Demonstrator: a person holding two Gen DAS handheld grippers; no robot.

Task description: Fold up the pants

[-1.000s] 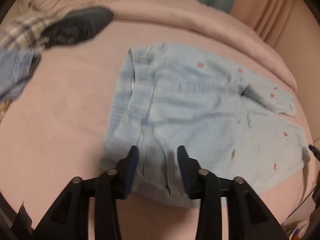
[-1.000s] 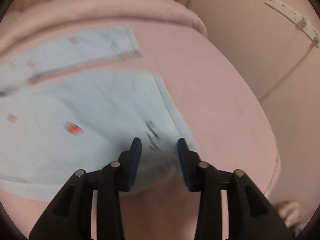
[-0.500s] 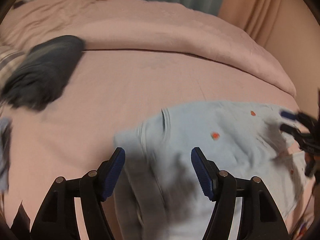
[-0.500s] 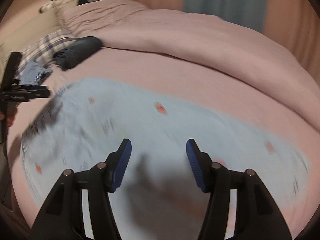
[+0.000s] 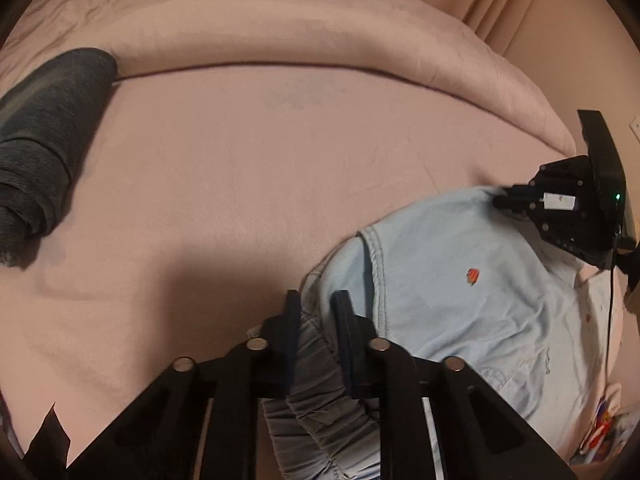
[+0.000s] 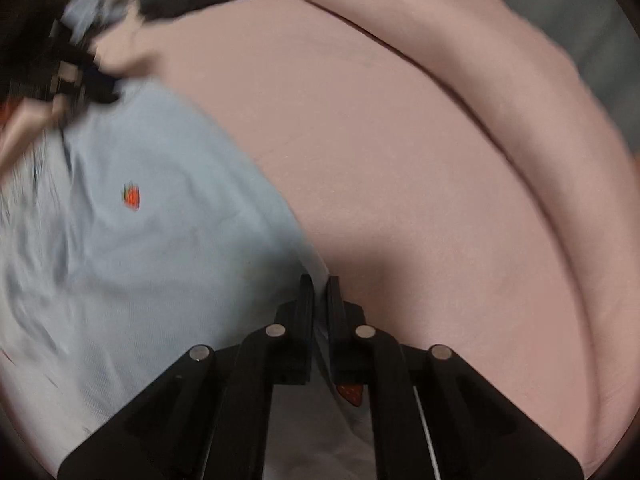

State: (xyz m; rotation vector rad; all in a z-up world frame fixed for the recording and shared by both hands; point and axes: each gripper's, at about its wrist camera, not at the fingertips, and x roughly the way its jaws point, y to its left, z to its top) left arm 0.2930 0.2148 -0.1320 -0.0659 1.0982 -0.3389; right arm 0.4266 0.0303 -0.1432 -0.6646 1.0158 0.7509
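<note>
Between both tools' pads, pants (image 5: 460, 292).

right tool (image 6: 318, 294) pinching pants (image 6: 140, 240), pink bed (image 6: 400, 160)

pants (image 5: 460, 280) pale blue denim, small red-orange strawberry motifs; waistband gathered, greyer in shade; bed sheet (image 5: 240, 168) plain dusty pink; rolled garment (image 5: 44, 132) dark charcoal grey; gripper bodies black, pads dark blue
</note>
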